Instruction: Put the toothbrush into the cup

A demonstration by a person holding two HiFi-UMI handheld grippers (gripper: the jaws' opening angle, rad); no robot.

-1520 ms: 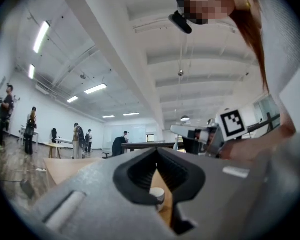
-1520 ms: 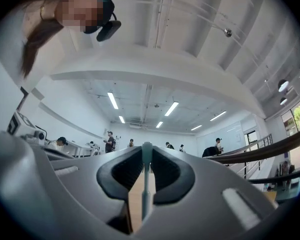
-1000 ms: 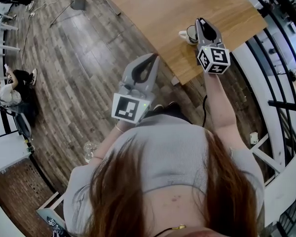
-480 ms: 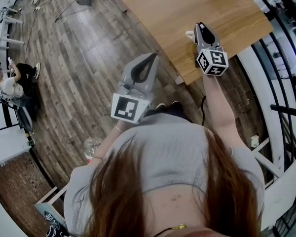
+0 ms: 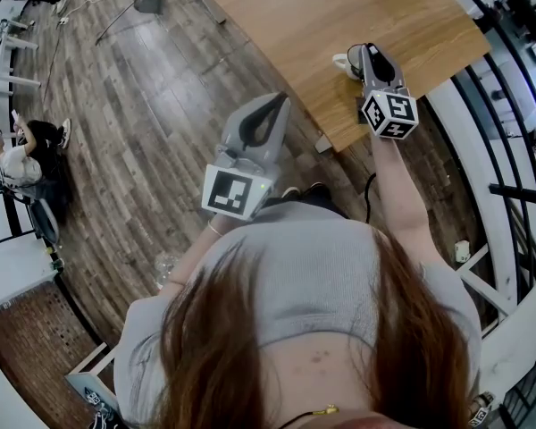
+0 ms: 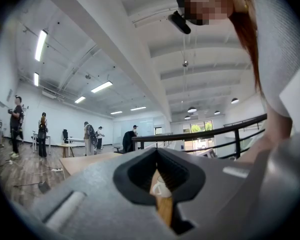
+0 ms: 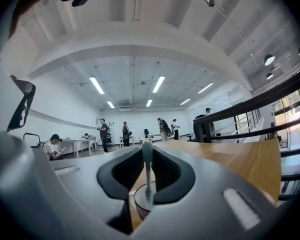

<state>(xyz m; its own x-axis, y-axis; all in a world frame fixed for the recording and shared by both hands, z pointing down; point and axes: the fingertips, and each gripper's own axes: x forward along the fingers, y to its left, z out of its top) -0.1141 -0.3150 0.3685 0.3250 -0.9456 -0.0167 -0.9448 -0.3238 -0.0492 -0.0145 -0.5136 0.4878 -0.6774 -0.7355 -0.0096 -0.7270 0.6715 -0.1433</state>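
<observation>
Right gripper view: toothbrush (image 7: 147, 171) upright, pinched between jaws

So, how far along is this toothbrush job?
Done: the toothbrush is picked up. In hand: the right gripper holds it upright, jaws closing on it, just over the cup. Still to do: lower it in and let go. The left gripper is shut, empty.

Grey left gripper (image 5: 279, 98), grey top (image 5: 313, 271)

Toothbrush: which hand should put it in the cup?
Right. The right gripper has its jaws closing on the toothbrush, right over the cup. The left gripper is shut, empty and farther away.
</observation>
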